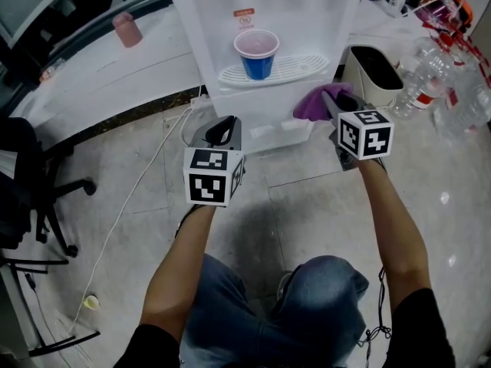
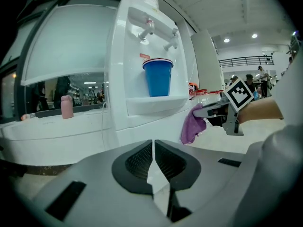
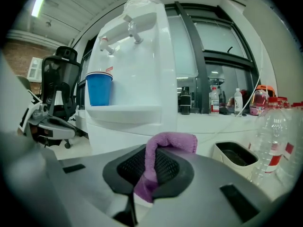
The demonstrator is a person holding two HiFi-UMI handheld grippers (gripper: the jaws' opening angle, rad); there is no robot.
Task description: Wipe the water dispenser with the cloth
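Left gripper (image 2: 153, 145) jaws together, empty. Right gripper (image 3: 152, 161) clamped on purple cloth (image 3: 174, 141) near water dispenser (image 3: 142, 65) lower front; contact unclear. Wiping looks barely begun, most surfaces left.

A pale grey polished tile floor (image 1: 307, 205) carries a white plastic water dispenser (image 1: 337, 21) at 12 o'clock. A white rectangular bin with a black liner (image 1: 368, 79) and clear plastic bottles (image 1: 418, 83) stand near 2 o'clock. A black wheeled office chair (image 1: 31, 198) sits at 9 o'clock, and a thin white cable (image 1: 107, 244) trails toward 7 o'clock.

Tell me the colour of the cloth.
Purple, clearest in the right gripper view, where the cloth sits pinched between the jaws.
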